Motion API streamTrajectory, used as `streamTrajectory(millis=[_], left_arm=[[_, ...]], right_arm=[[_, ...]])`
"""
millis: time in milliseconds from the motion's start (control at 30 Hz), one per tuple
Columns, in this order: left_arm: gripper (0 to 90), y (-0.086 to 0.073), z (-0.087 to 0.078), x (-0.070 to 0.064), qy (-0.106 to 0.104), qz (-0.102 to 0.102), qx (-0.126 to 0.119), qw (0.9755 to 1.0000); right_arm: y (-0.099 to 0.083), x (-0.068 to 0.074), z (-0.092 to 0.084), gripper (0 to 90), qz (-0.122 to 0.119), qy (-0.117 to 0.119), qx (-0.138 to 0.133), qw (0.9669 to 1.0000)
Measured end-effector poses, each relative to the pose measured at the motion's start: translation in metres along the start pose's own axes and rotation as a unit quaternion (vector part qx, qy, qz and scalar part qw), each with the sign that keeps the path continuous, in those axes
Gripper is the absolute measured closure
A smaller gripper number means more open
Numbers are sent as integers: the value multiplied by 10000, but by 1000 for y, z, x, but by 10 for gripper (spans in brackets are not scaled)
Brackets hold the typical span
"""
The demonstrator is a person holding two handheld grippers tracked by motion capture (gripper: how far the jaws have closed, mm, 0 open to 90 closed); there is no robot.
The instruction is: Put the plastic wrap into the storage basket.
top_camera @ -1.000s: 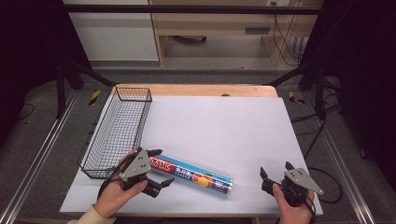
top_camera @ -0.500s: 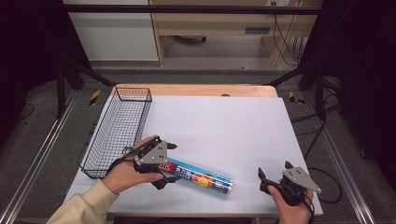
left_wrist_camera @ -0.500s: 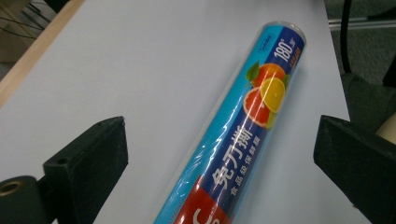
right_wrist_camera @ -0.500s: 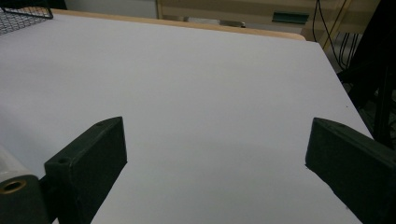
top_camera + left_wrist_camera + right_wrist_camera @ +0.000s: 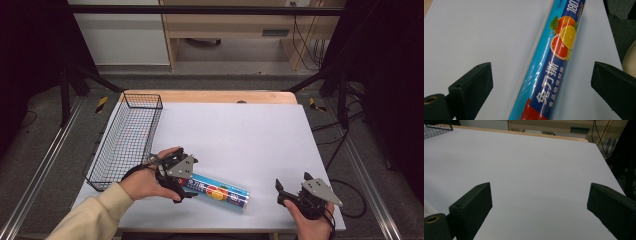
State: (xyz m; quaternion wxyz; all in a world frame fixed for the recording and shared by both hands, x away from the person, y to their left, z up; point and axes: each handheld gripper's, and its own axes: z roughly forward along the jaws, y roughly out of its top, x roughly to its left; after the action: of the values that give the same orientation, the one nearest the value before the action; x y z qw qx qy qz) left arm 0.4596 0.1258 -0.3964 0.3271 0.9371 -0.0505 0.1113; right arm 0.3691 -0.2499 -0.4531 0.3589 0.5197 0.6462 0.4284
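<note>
A blue roll of food wrap (image 5: 220,192) with citrus pictures lies on the white table top (image 5: 240,135) near the front, angled down to the right. My left gripper (image 5: 184,190) is open over the roll's left end. In the left gripper view the roll (image 5: 549,65) runs up between the two spread jaws of that gripper (image 5: 541,70) without touching either. My right gripper (image 5: 292,192) is at the front right corner, open and holding nothing. In the right gripper view its jaws (image 5: 539,192) frame bare table.
A black wire basket (image 5: 127,137) stands along the table's left side, just behind my left hand; its corner (image 5: 436,128) appears in the right gripper view. A wooden strip (image 5: 210,96) edges the far side. Cables hang off to the right.
My left gripper has moved right and forward, so it now sits over the roll's left end with its jaws either side. The roll and the right gripper have barely moved.
</note>
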Motion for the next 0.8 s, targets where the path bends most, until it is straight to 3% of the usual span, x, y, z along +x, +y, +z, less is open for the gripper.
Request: streamTrajectory(millis=[367, 800], left_arm=[[61, -6, 25, 5, -225, 330, 477, 9981], [80, -11, 42, 8, -453, 415, 718, 9955]], right_arm=[[-1, 0, 2, 68, 31, 46, 81, 10000], [-1, 1, 3, 71, 13, 89, 99, 9999]])
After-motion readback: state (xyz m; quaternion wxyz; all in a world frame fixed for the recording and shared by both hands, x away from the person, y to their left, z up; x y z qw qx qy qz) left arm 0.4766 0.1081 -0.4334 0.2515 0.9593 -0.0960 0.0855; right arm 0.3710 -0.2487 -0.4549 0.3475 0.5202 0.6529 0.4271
